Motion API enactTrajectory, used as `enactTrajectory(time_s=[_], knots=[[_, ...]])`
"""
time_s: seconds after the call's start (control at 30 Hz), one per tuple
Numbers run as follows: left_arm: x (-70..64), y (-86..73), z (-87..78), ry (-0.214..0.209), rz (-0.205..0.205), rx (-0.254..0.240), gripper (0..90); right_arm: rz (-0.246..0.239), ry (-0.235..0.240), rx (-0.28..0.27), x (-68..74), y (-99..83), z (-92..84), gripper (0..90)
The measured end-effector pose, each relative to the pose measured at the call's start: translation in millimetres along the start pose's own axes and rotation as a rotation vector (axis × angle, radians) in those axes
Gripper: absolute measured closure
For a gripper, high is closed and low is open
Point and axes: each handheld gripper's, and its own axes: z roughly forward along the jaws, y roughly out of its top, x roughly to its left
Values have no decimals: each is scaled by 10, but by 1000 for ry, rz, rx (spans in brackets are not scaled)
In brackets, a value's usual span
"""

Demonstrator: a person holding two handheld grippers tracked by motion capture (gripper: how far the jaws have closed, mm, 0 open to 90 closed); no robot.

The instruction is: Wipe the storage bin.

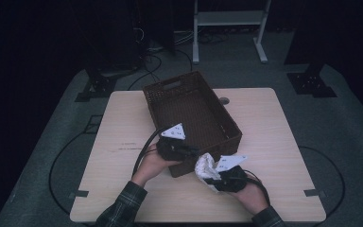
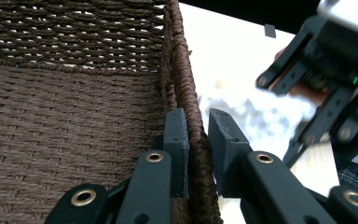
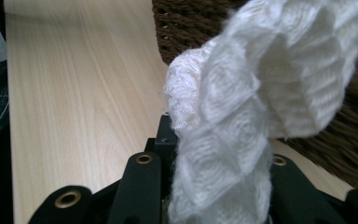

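Note:
A dark brown woven basket (image 1: 189, 90) stands slantwise on the light wooden table (image 1: 123, 123). My left gripper (image 1: 189, 152) is shut on the basket's near wall (image 2: 193, 140), one jaw inside and one outside the rim. A crumpled white cloth (image 1: 205, 166) is held just off the basket's near corner, a little above the tabletop. My right gripper (image 1: 212, 178) is shut on it. In the right gripper view the cloth (image 3: 242, 107) bulges up from between the jaws and hides their tips. The left gripper view shows the cloth (image 2: 261, 116) beyond the rim with the right gripper (image 2: 307, 135) behind it.
The basket's inside (image 1: 194, 113) looks bare. Bare tabletop lies to the left and right of the basket. A small round grommet (image 1: 224, 100) sits in the table behind the basket. A white rack's legs (image 1: 227, 33) and cables (image 1: 151, 61) are on the floor beyond.

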Motion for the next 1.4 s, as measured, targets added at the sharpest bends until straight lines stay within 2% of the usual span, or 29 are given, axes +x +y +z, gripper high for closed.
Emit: enactTrajectory(time_s=[0.27,0.4,0.57,0.8,1.07,1.23,1.4], knots=[[2,0,1,1,0,0,768,85,-101,-34,-179,-300,-452,697],[1,-1,3,1,-1,-3,768,117,-155,-47,-277,-400,-597,697],[2,0,0,0,0,0,768,157,-231,-46,-479,-508,-711,697],[2,0,1,0,0,0,767,225,-322,-42,-807,-617,-787,696],[5,1,1,-1,0,-1,766,307,-413,26,-1149,-770,-753,689],[3,1,1,0,0,0,766,354,-429,73,-1274,-862,-710,654],[1,2,1,-1,-1,0,760,379,-431,70,-1294,-875,-734,543]])
